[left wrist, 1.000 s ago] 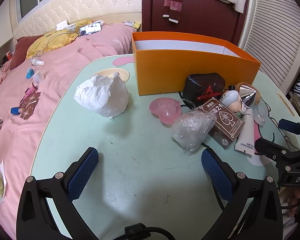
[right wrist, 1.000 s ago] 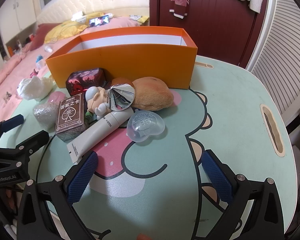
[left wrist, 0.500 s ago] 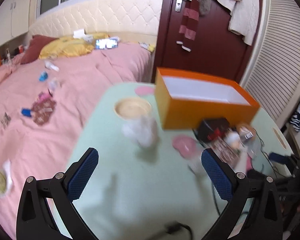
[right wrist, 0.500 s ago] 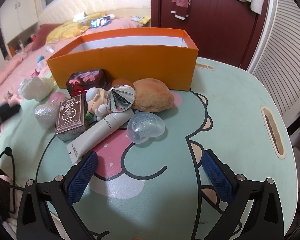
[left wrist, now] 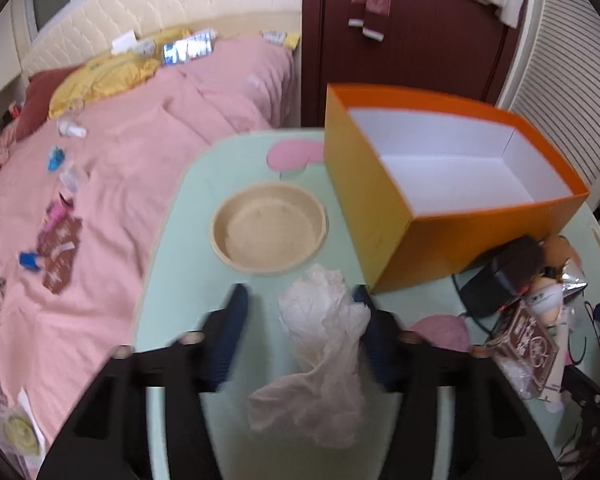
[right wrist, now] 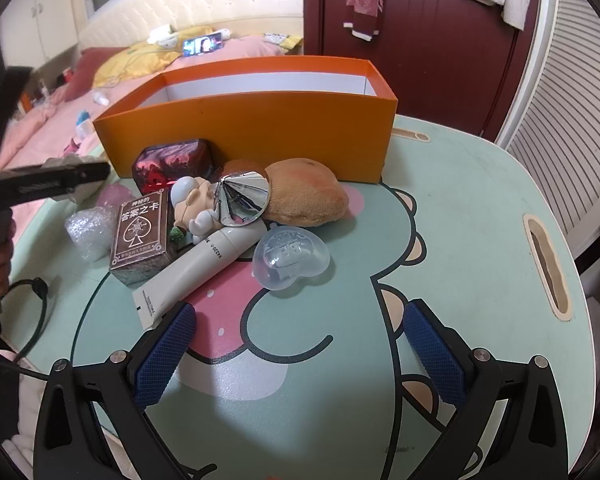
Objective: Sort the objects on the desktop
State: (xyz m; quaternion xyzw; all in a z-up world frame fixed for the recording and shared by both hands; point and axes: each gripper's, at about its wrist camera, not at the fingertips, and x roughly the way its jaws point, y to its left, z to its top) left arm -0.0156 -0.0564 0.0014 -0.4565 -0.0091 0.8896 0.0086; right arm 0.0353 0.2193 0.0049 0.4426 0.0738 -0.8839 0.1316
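Note:
A crumpled white paper wad (left wrist: 324, 320) lies between the fingers of my left gripper (left wrist: 300, 292), whose jaws are closing. The right pad touches the wad; a gap shows at the left pad. Beyond it are a beige bowl (left wrist: 268, 228) and the empty orange box (left wrist: 380, 208). My right gripper (right wrist: 300, 312) stands open over the table mat, nothing between its fingers. Ahead of it lie a white tube (right wrist: 196, 268), a brown card box (right wrist: 144, 232), a figurine (right wrist: 192, 208), a silver cone (right wrist: 242, 200), a tan plush (right wrist: 304, 196) and a clear heart-shaped case (right wrist: 290, 256).
A dark red case (right wrist: 172, 164) leans on the orange box (right wrist: 260, 132). A bubble-wrap wad (right wrist: 88, 232) sits left of the card box. A pink bed (left wrist: 100, 200) borders the table on the left. A cable (right wrist: 32, 292) trails at the table's left edge.
My left gripper has moved forward to the white wad and its jaws have narrowed around it. In the right wrist view the left gripper now shows higher at the left. The right gripper has kept still.

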